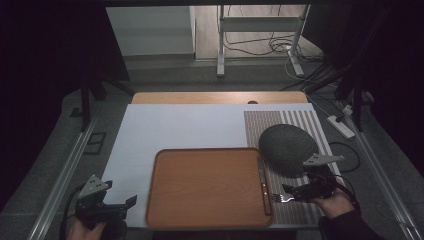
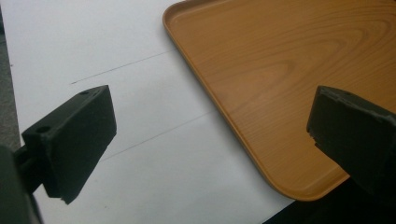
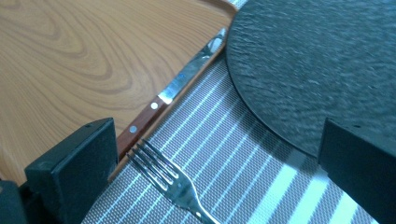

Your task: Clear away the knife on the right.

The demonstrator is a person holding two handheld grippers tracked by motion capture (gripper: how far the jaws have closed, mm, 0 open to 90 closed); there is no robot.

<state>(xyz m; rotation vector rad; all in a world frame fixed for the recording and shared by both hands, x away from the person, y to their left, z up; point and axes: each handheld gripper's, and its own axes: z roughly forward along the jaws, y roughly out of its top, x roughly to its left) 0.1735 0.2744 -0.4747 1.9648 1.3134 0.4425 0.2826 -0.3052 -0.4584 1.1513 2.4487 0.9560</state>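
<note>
The right gripper point(image 1: 295, 194) sits low over the striped placemat point(image 3: 243, 154) with its jaws spread wide and nothing between them — the fork point(image 3: 170, 179) lies flat in that gap, tines pointing toward the wooden tray point(image 1: 210, 185). A knife point(image 3: 175, 93) rests along the tray's right rim, just beside the tines, and the dark round plate point(image 1: 287, 147) lies near on the other side. The left gripper point(image 1: 112, 205) is also apart and empty, hovering over the white tabletop point(image 2: 130, 107) by the tray's left edge. The likely trouble: a thin fork lying flat could slip from the jaws as they shut, or a jaw could nudge the knife or catch the plate's rim.
</note>
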